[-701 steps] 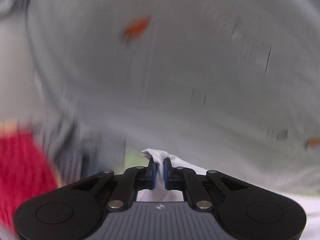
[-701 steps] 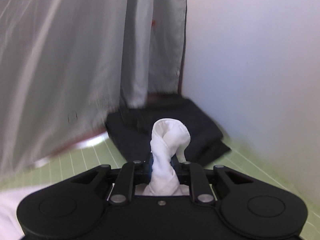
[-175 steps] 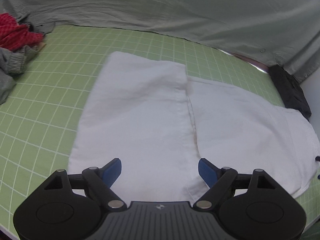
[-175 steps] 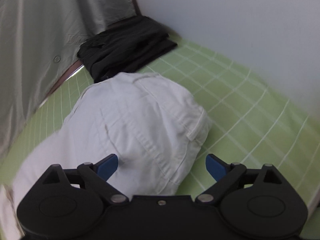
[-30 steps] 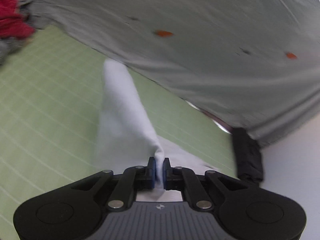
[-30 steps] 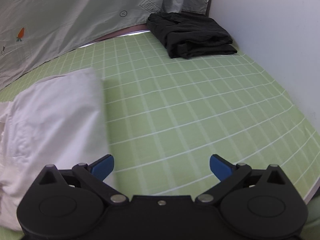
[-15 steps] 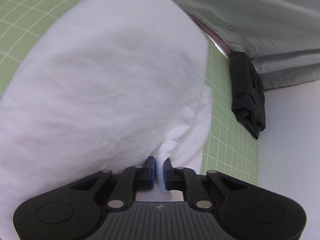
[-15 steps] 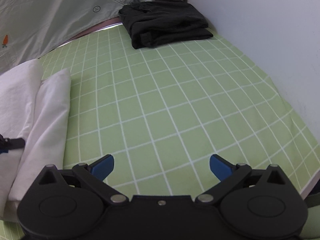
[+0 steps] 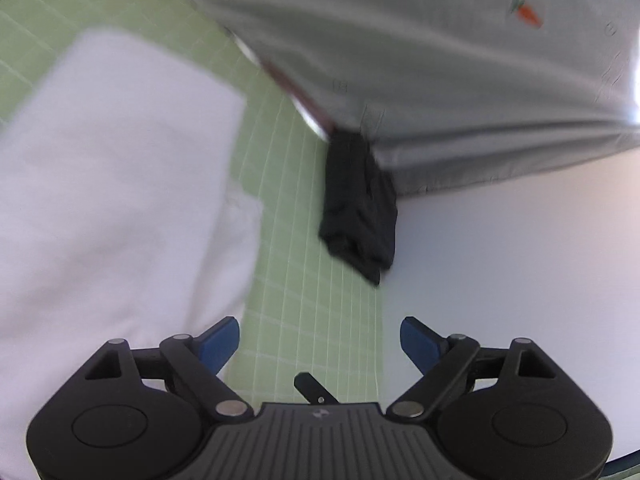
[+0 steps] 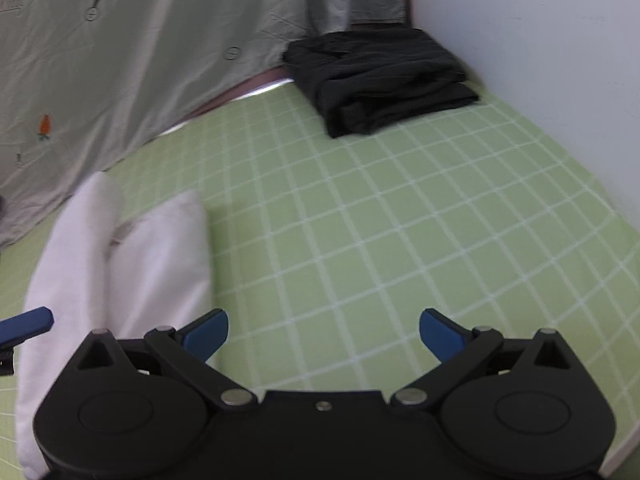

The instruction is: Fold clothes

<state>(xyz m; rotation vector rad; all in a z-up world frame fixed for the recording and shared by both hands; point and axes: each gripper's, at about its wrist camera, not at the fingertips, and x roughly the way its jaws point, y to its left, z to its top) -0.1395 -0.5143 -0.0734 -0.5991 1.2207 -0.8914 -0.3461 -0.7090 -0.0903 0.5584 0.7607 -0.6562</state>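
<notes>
In your left wrist view, your left hand-held gripper (image 9: 320, 340) is spread wide and holds nothing, with the white garment (image 9: 120, 200) lying doubled over on the green gridded surface (image 9: 304, 264) just to its left, probably so the fold can settle. In your right wrist view, your right hand-held gripper (image 10: 323, 330) is also wide and empty above bare grid, the white garment (image 10: 132, 256) beside its left finger, and a folded black garment (image 10: 380, 80) parked in the far corner, likely finished.
</notes>
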